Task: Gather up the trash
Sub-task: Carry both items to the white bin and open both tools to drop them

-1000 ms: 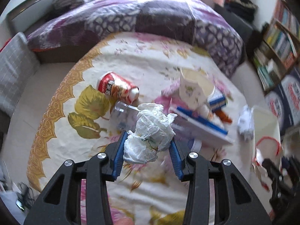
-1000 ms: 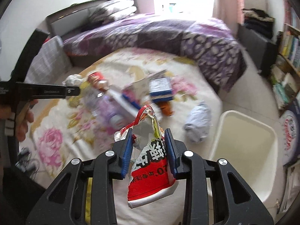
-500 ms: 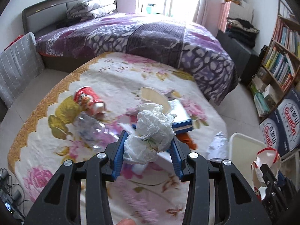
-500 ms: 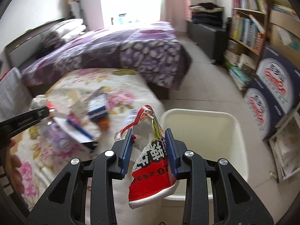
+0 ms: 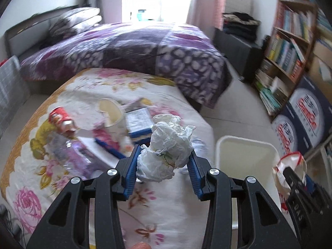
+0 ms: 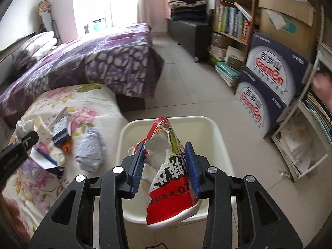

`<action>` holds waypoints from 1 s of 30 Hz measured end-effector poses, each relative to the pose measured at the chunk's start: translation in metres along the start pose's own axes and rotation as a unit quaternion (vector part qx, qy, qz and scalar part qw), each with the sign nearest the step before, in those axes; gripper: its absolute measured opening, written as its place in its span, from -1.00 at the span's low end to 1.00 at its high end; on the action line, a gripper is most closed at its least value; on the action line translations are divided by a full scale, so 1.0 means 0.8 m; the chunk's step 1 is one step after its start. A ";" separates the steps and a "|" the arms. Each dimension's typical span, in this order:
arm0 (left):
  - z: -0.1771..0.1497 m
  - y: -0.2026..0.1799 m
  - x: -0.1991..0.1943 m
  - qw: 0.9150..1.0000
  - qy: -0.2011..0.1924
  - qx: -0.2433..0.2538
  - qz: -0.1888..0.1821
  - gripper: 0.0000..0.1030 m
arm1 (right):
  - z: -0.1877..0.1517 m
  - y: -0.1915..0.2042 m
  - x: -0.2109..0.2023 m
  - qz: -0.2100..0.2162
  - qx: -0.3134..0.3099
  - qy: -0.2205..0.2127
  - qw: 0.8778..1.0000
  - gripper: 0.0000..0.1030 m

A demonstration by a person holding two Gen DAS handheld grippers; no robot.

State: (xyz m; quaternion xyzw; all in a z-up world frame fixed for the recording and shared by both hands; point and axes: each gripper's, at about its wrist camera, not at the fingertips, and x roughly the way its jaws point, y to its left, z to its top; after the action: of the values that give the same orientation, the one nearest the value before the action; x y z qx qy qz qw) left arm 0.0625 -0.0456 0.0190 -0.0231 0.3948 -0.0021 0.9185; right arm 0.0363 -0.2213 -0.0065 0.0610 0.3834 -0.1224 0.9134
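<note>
White crumpled tissue is pinched between the blue pads of the left hand-held gripper, raised over the floral bed cover, with the white bin just to its right past the bed's edge. The right hand-held gripper hangs directly over that bin with a torn red-and-white snack bag between its pads; its jaws are opening, a gap shows at the left pad, and the bag leans against the right one. More litter lies on the bed: a red can, a paper cup, a blue-edged box. Bare tiled floor lies open beyond the bin, bounded by stacked cartons and a bookshelf on the right.
</note>
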 end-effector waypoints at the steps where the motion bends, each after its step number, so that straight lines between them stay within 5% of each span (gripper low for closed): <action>1: -0.002 -0.009 0.001 1.000 0.001 0.008 -0.007 -0.16 | 0.000 -0.007 0.000 -0.007 0.007 0.000 1.000 -0.19; 4: -0.006 -0.029 0.003 0.999 0.005 0.024 -0.024 -0.16 | 0.002 -0.026 -0.002 -0.022 0.028 0.000 0.999 -0.05; 6: -0.008 -0.044 0.004 0.999 0.007 0.035 -0.035 -0.16 | 0.003 -0.040 -0.004 -0.032 0.045 -0.004 0.998 0.29; 9: -0.010 -0.066 0.007 0.997 0.008 0.052 -0.051 -0.14 | 0.002 -0.062 -0.008 -0.051 0.071 -0.012 0.996 0.53; 12: -0.014 -0.086 0.011 0.996 0.013 0.067 -0.063 -0.13 | 0.002 -0.082 -0.010 -0.072 0.089 -0.015 0.993 0.66; 24: -0.031 -0.141 0.032 0.990 0.039 0.094 -0.095 -0.11 | -0.004 -0.141 -0.022 -0.114 0.129 -0.021 0.985 0.83; 30: -0.031 -0.154 0.033 0.988 0.037 0.096 -0.113 0.45 | -0.006 -0.161 -0.023 -0.123 0.145 -0.019 0.982 0.86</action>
State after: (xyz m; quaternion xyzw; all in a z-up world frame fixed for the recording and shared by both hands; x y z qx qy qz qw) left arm 0.0642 -0.1700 -0.0117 0.0206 0.4216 -0.1445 0.8950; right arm -0.0141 -0.3407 0.0010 0.1429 0.3490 -0.2895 0.8797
